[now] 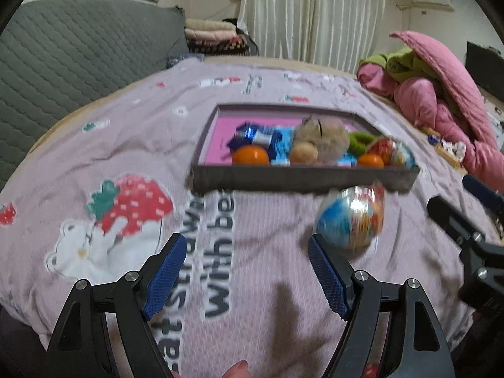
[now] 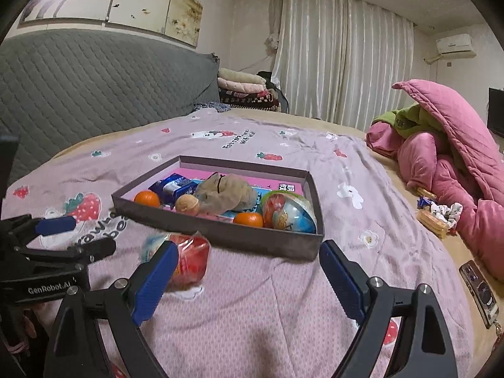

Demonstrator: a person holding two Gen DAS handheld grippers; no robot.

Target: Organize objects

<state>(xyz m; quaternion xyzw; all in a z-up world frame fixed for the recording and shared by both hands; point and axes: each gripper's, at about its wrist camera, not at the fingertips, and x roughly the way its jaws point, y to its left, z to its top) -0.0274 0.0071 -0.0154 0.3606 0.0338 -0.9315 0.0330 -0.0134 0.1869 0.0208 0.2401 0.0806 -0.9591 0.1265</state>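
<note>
I see a shallow box on the bedspread, mid-bed. In it: a tangerine at near left, wrapped snacks behind it, a plush toy in the middle with a small ball before it, a second tangerine near the front wall, a wrapped egg toy in the near right corner. Another wrapped egg toy lies on the bedspread just before the box. Headboard behind left; bundled quilts far right; a phone near the right edge.

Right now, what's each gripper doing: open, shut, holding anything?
Left gripper: open, holding nothing; the toy egg lies just beyond it.
Right gripper: open, holding nothing.
</note>
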